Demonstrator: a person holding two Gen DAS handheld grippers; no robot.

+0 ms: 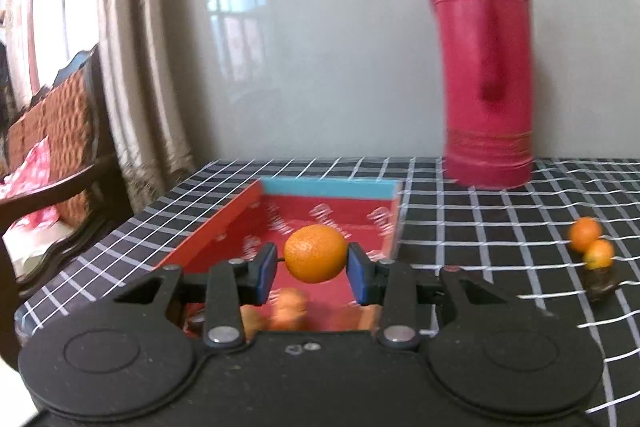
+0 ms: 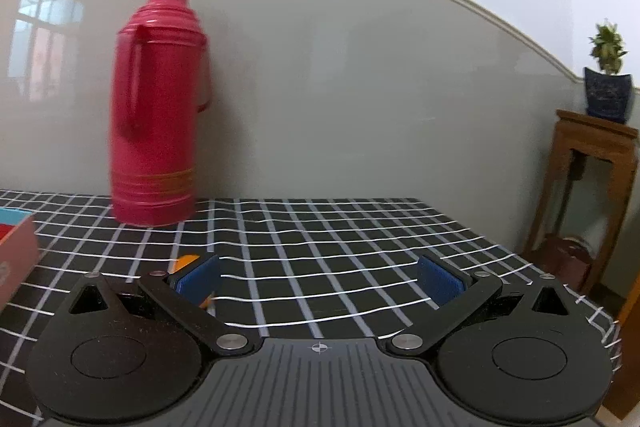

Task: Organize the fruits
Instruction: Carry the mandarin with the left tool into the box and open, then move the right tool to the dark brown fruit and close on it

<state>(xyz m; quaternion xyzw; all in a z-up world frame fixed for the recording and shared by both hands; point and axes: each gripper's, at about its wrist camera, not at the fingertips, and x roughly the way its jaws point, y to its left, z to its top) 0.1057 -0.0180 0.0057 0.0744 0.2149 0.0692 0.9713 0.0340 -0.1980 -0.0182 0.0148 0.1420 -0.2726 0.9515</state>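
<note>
left wrist view has the held tangerine (image 1: 316, 253) dead centre, pinched at its two sides by the blue fingers (image 1: 265, 274) of the left gripper (image 1: 314, 269), which are closed most of the way on it. the fruit hangs in the air over the open red box (image 1: 224, 227) with its blue far wall, clear of the floor of the box.

to do this step well, i would carry the fruit a little further over the middle of the box, lower it close to the floor and only then let go, so it does not bounce or roll onto the fruit already lying in the near end (image 1: 290, 309); that fruit is blurred, at least one orange piece, and i cannot count it surely.

on the bench (image 1: 500, 227), well to the right of the box, two more tangerines (image 1: 586, 233) sit touching each other, with one dark fruit (image 1: 600, 285) just in front of them. one red thermos flask (image 1: 486, 67) stands at the back by the wall.

right wrist view shows the right gripper (image 2: 320, 283) with its fingers spread wide and nothing between them; a scrap of orange (image 2: 188, 261) peeps out behind the left-hand one. one potted plant (image 2: 608, 75) stands on a wooden stand (image 2: 592, 163).
</note>
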